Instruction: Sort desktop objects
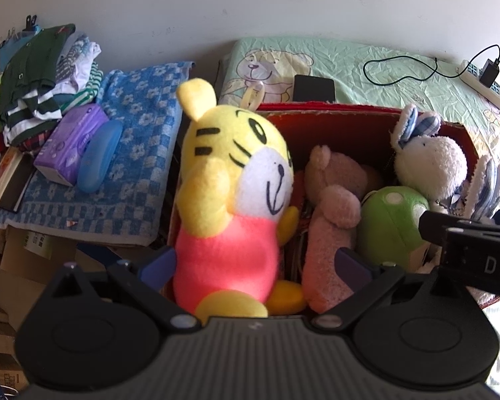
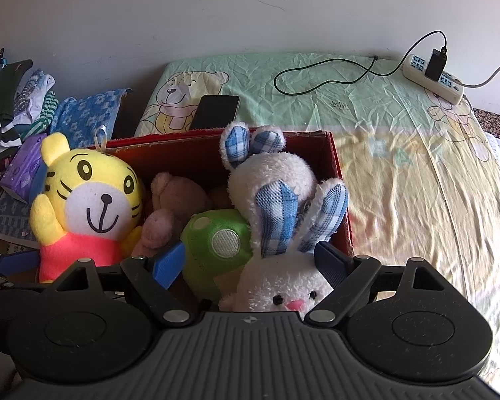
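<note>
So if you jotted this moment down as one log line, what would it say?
left claw: open around yellow tiger plush | right claw: open around white rabbit plush | both in red cardboard box

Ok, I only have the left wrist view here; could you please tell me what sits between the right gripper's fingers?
Observer: A white rabbit, head up and facing the camera; the right gripper is open around it.
Operator: Is anything else between them?
Observer: Yes, the green plush, just behind its left finger.
Operator: What lies beside the red box on the right?
Observer: Only wrinkled bedsheet shows there.
</note>
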The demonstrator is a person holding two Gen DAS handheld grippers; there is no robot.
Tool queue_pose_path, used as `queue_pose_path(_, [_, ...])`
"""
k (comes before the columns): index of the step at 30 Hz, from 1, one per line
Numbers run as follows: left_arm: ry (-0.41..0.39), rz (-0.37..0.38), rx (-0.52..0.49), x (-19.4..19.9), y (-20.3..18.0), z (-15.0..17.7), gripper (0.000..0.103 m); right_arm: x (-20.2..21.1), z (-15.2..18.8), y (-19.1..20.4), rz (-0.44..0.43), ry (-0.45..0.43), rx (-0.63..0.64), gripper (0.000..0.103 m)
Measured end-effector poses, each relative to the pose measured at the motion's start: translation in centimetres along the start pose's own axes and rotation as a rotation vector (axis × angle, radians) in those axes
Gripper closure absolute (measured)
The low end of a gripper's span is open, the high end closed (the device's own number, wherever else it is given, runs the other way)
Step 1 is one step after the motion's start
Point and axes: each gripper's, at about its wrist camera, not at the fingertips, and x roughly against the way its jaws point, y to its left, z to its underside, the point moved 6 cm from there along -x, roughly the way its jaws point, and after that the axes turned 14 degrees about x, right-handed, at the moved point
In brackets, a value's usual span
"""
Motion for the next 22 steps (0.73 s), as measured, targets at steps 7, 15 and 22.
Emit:
queue_pose_path(7, [-0.011,0.001,-0.016,0.05,-0.36,-0.03,0.002,-0.11,0.03,0.02,0.0,-0.001,0.0,0.016])
queue_pose_path(15, [-0.008,0.007,-0.021,-0.11,-0.41,-0.11,0.002,-0.08,0.07,0.02,-0.001,-0.001,-0.002,0.016])
queue_pose_path(22, [-0.021,0.008,-0.02,0.04,-0.52,-0.21,0.002,-0.17,0.01,-0.12,0.0,-0.003,-0.007,0.016])
